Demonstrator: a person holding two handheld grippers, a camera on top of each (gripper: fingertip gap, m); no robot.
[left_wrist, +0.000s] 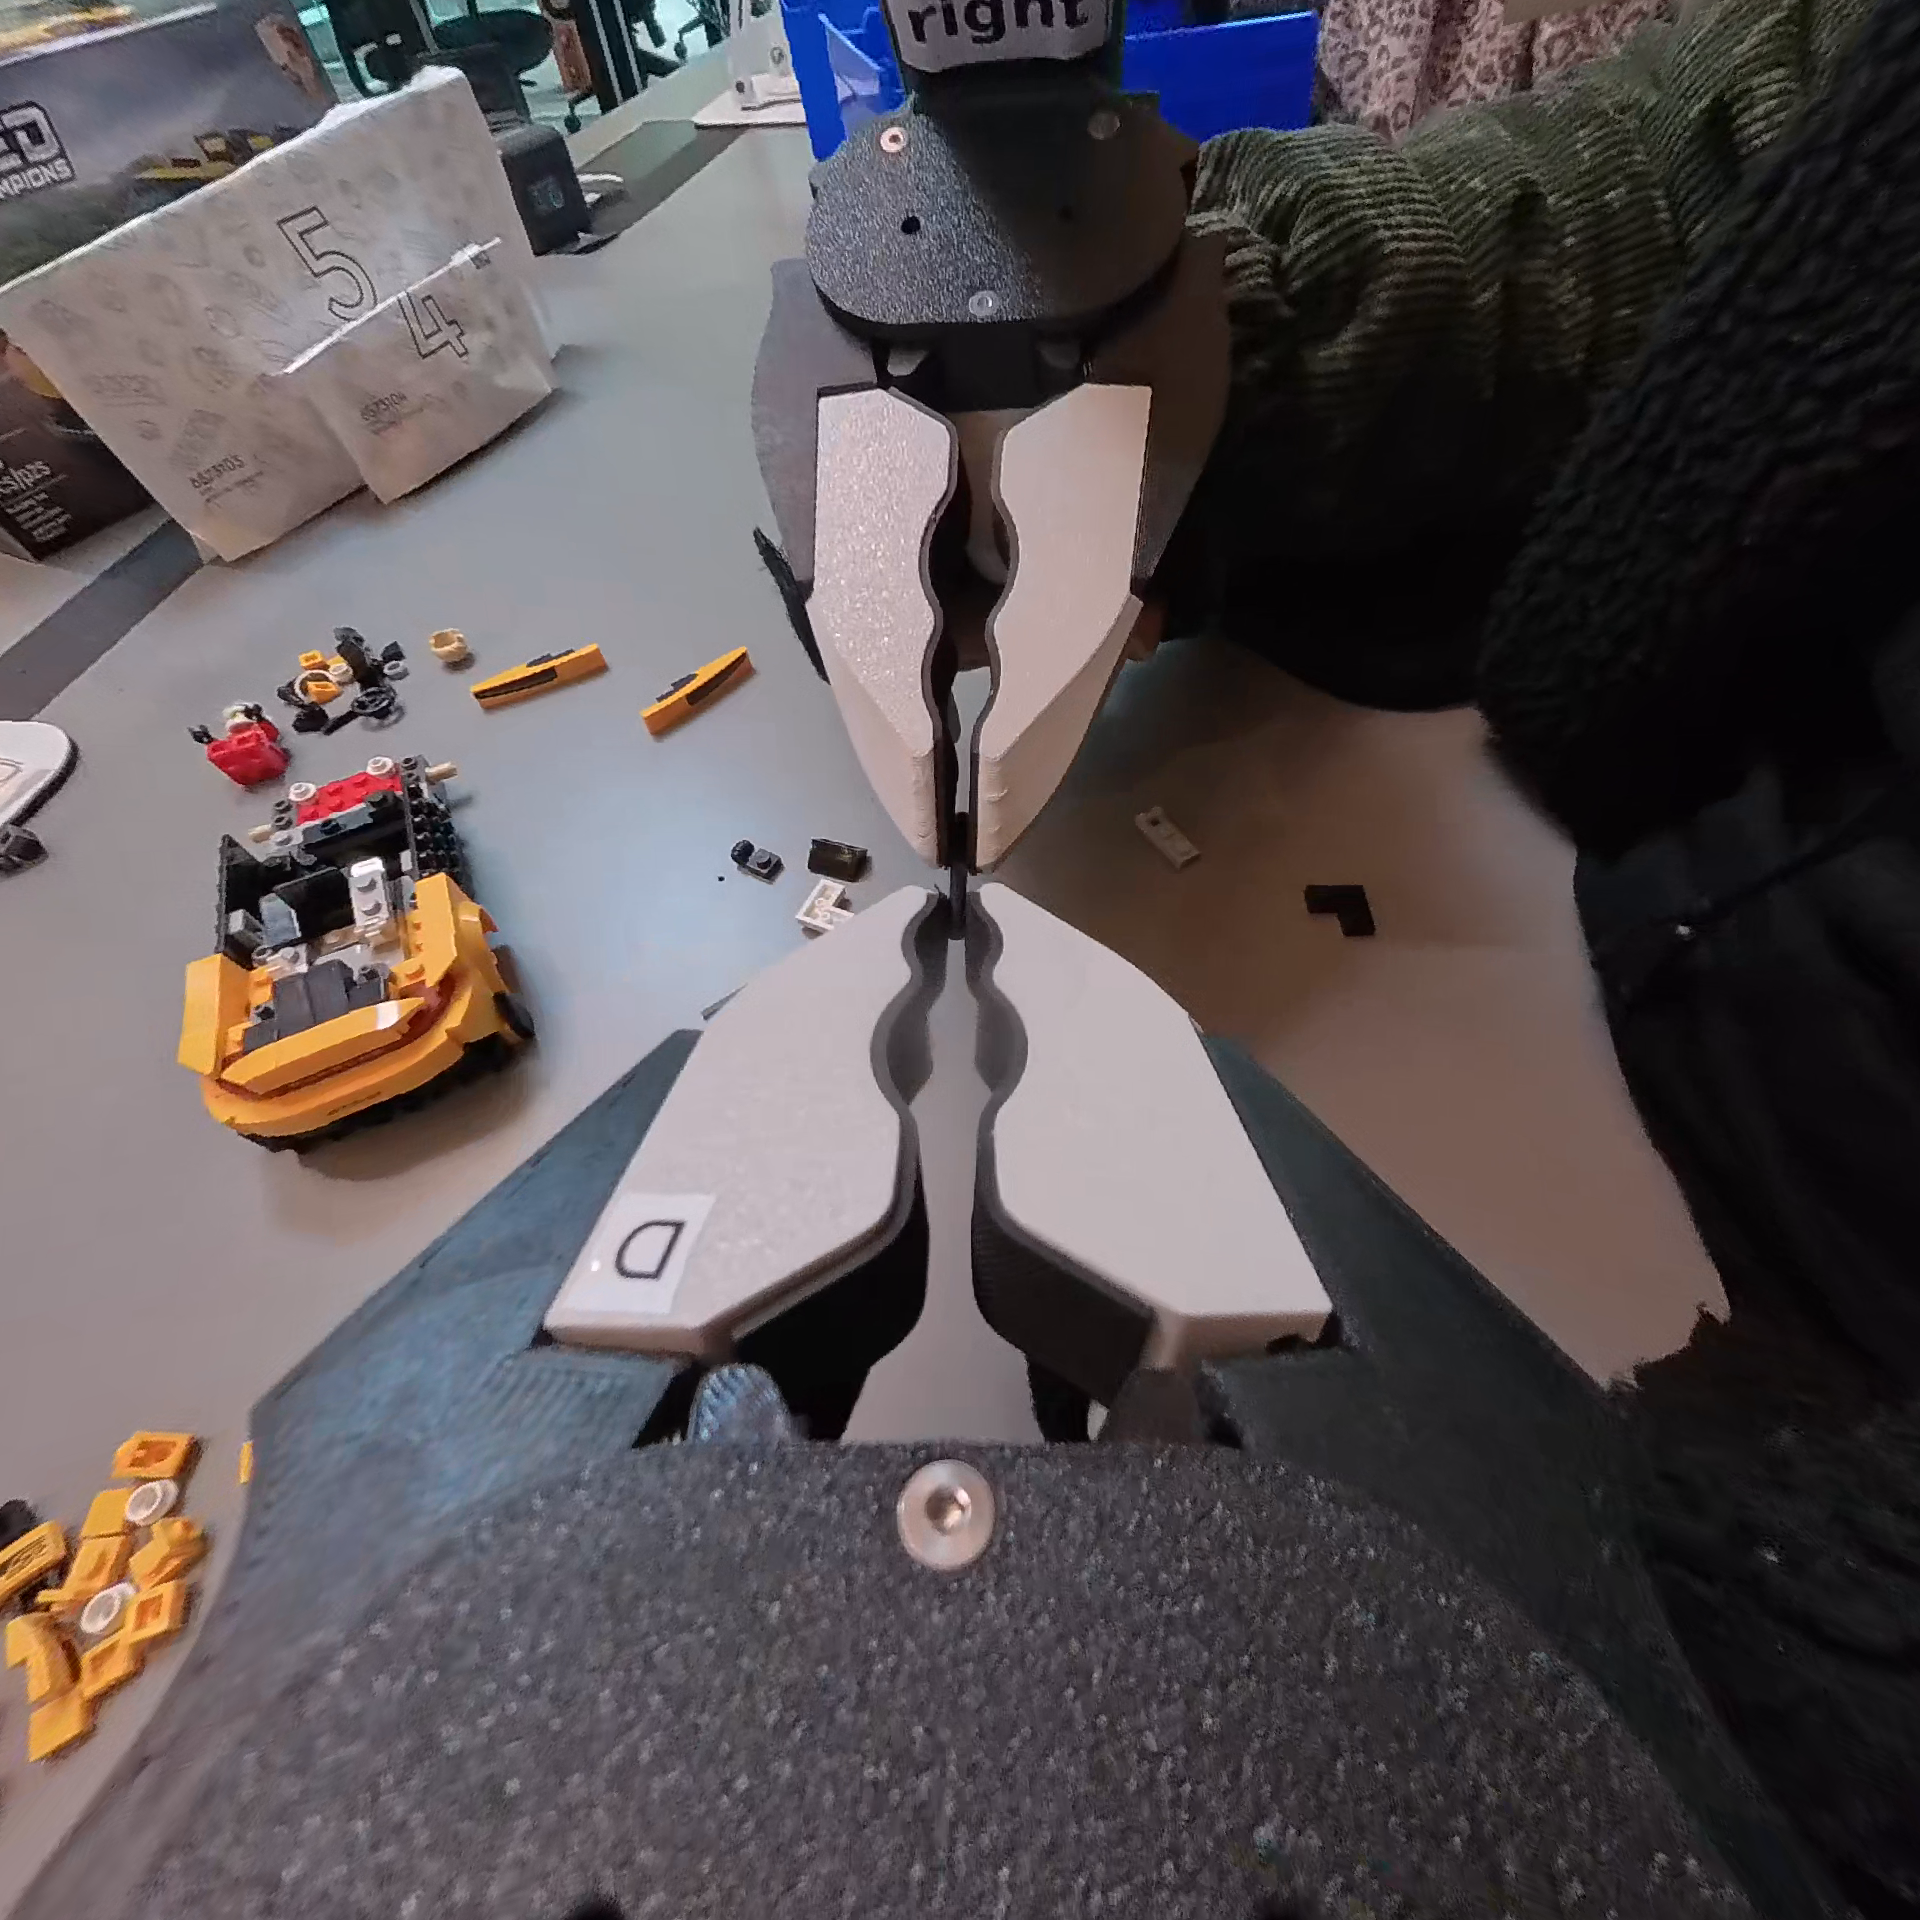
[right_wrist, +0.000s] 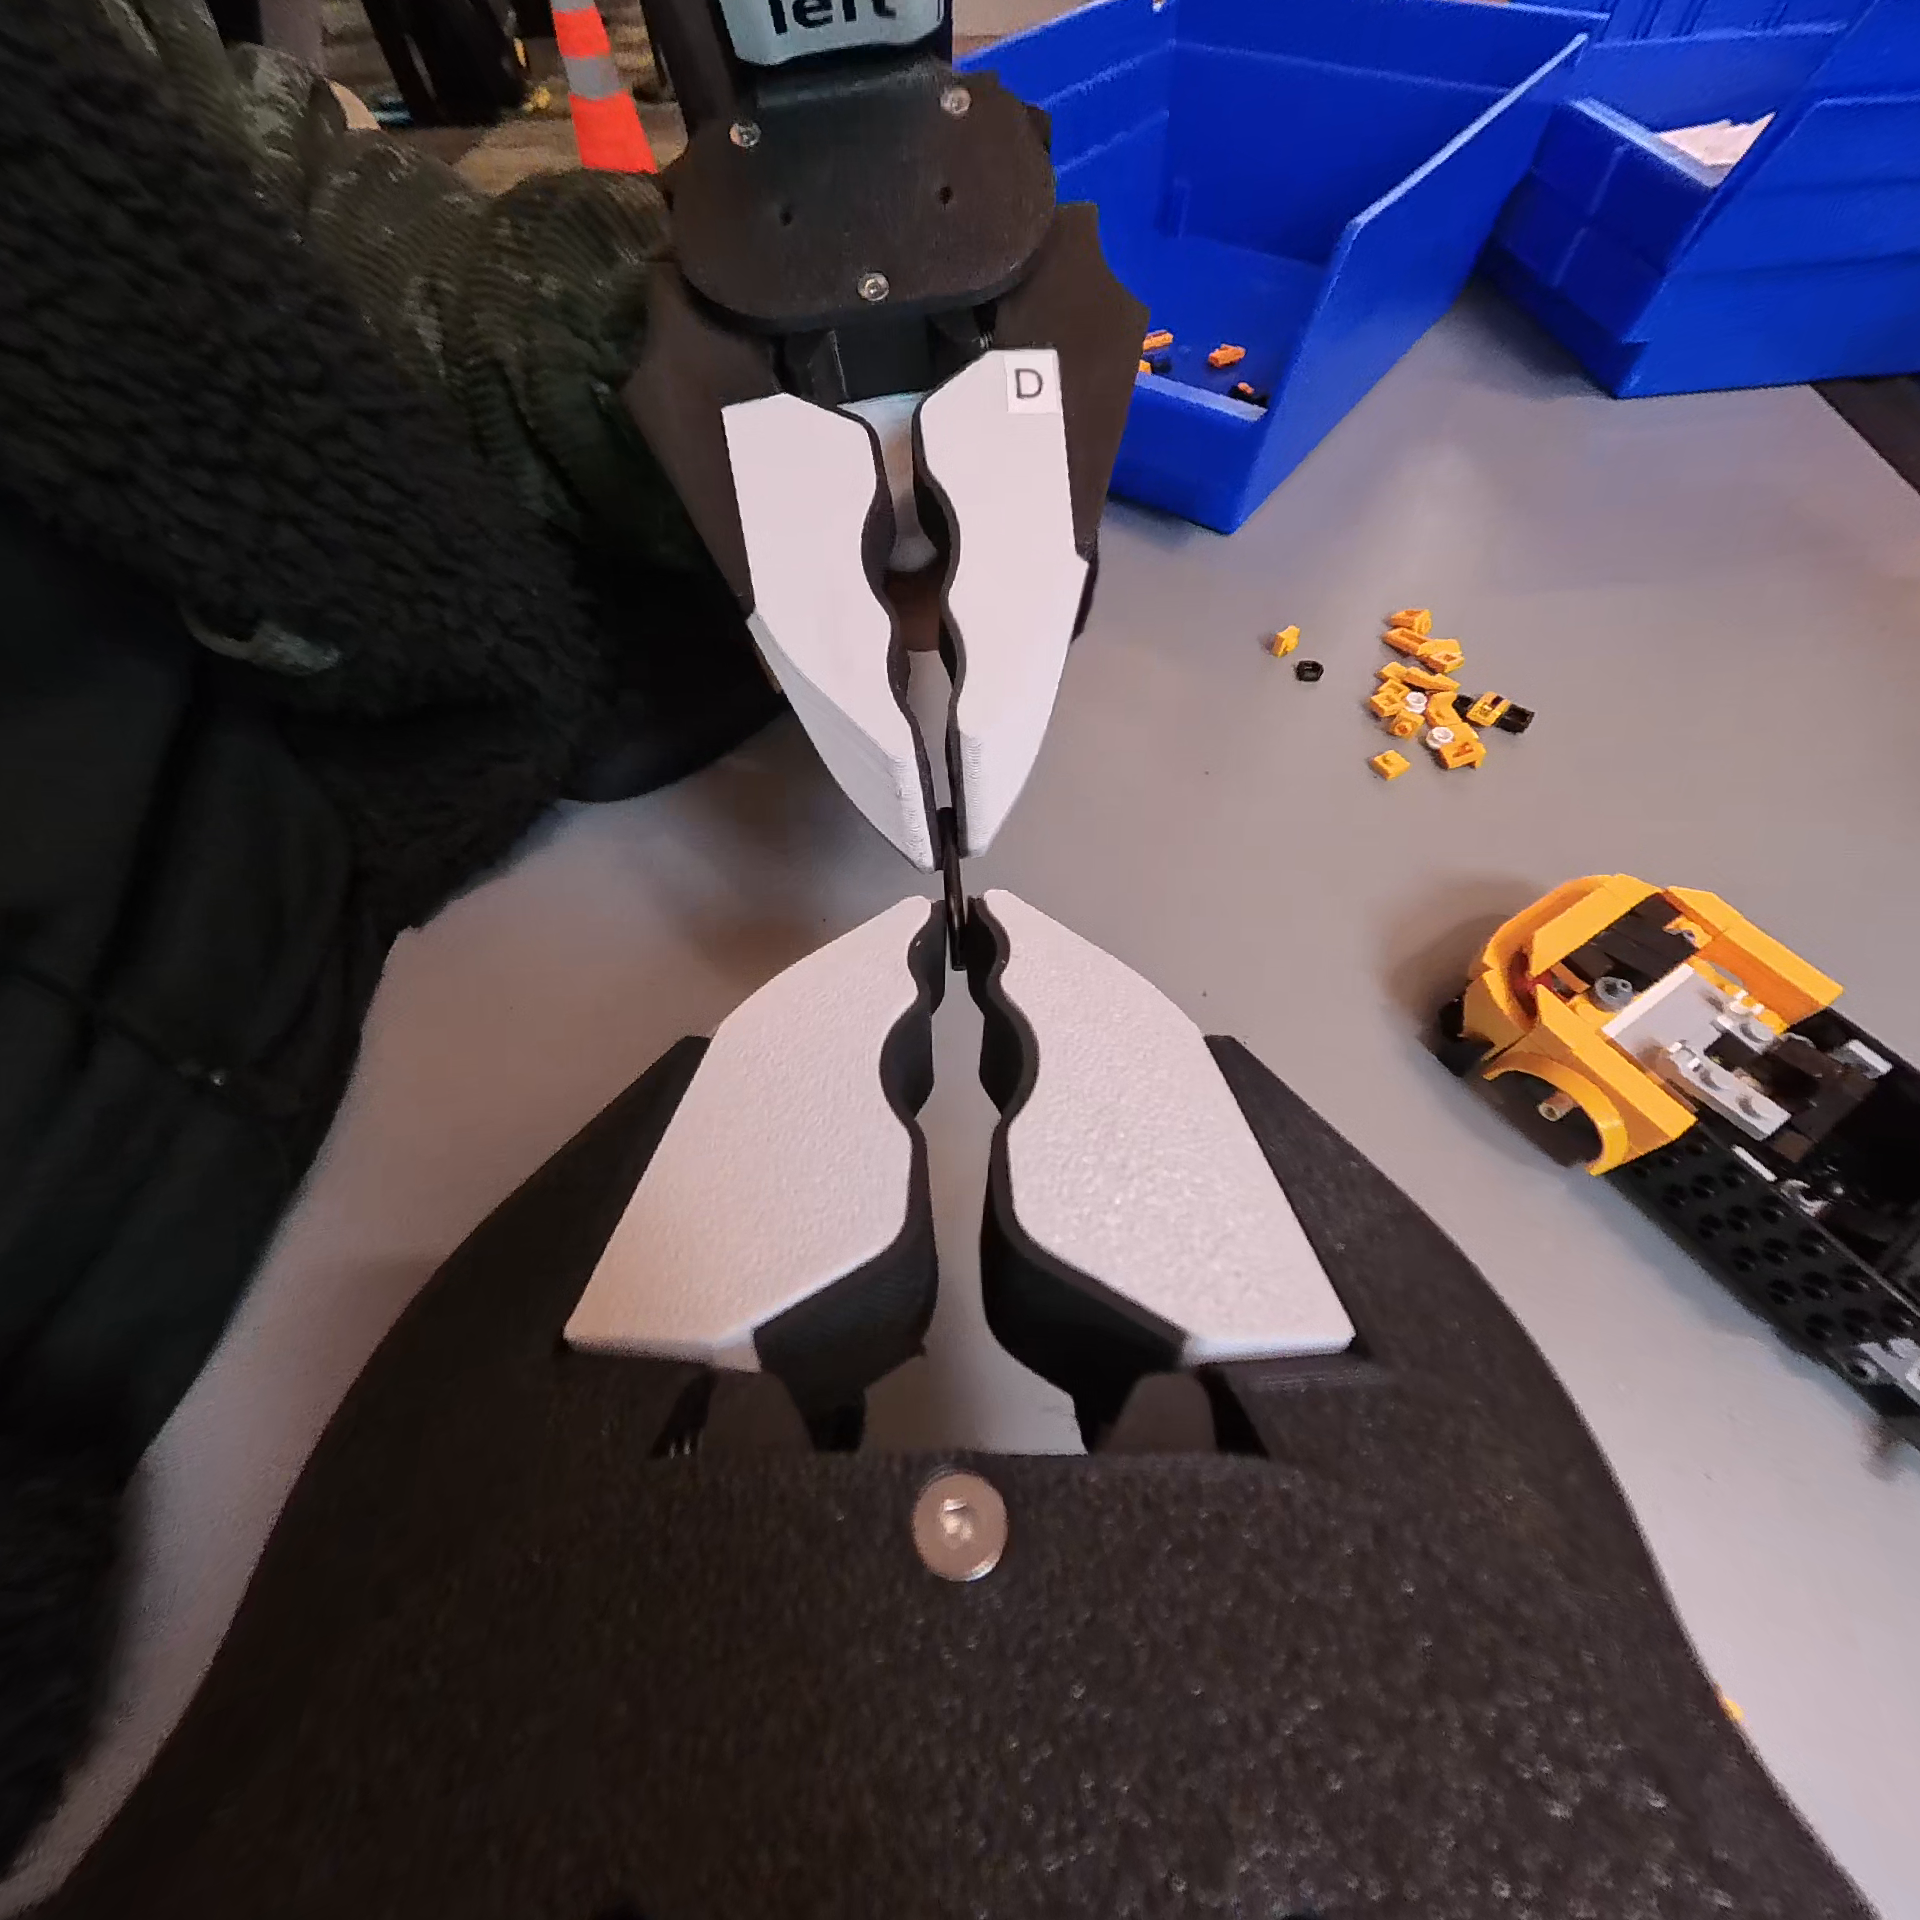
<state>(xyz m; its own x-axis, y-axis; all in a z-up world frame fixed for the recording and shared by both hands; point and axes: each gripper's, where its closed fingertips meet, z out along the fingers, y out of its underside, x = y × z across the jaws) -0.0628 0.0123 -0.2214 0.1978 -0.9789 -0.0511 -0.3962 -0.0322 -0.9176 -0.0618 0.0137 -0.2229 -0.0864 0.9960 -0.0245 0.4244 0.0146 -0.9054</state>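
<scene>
Grey table (left_wrist: 623, 520) — toy car (left_wrist: 343, 997), loose bricks (right_wrist: 1434, 686), blue bins (right_wrist: 1299, 260), paper bags (left_wrist: 281, 312).

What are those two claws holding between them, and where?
A thin black piece, one end pinched in the left claw tips, the other in the right claw tips.

Grey tabletop (left_wrist: 644, 520) fills both views, evenly lit (soft shadows only). Blue storage bins (right_wrist: 1351, 260) upper right of right wrist view. Orange traffic cone (right_wrist: 603, 94) on floor, top left. Dark office chairs (left_wrist: 488, 42) along top edge, left wrist view.
</scene>
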